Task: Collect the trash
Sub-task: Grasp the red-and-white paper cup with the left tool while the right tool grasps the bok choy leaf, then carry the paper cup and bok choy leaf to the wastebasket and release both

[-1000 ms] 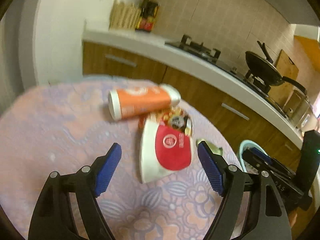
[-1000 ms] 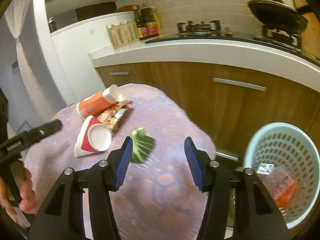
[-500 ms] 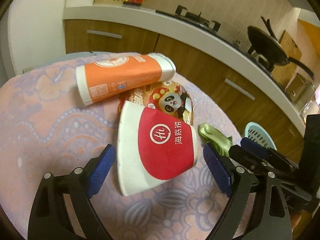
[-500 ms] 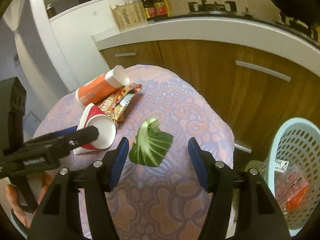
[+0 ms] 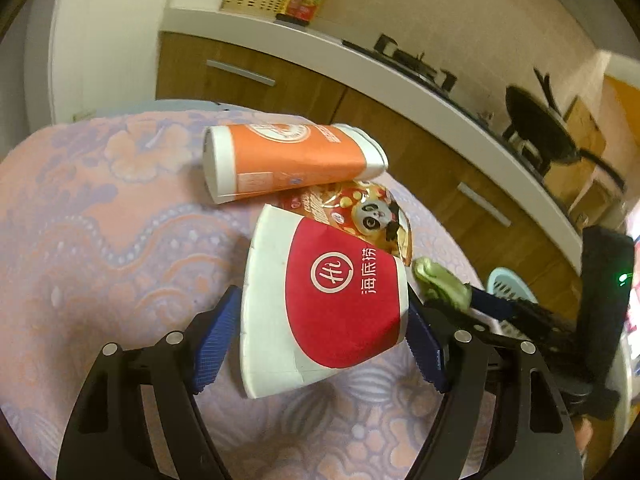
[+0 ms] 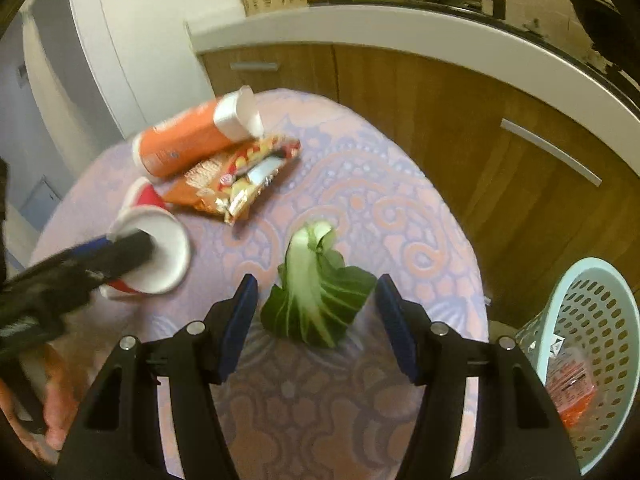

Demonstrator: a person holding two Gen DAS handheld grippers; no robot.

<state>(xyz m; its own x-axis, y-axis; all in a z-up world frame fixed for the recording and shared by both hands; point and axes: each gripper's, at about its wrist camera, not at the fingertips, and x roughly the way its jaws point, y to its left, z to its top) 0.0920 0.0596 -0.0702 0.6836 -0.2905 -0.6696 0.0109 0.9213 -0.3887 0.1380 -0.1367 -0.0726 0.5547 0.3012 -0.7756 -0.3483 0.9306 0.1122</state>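
Straddling cup (image 5: 328,300) with left gripper (image 5: 320,332), leaf (image 6: 316,304) with right gripper (image 6: 316,324), fingers apart on both. Risking crushed cup, leaf slipping if pinched thin.

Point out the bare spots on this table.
Bare cloth lies left of the orange tube and red cup, and right of the leaf toward the table edge. Tube, cup and snack bag crowd together.
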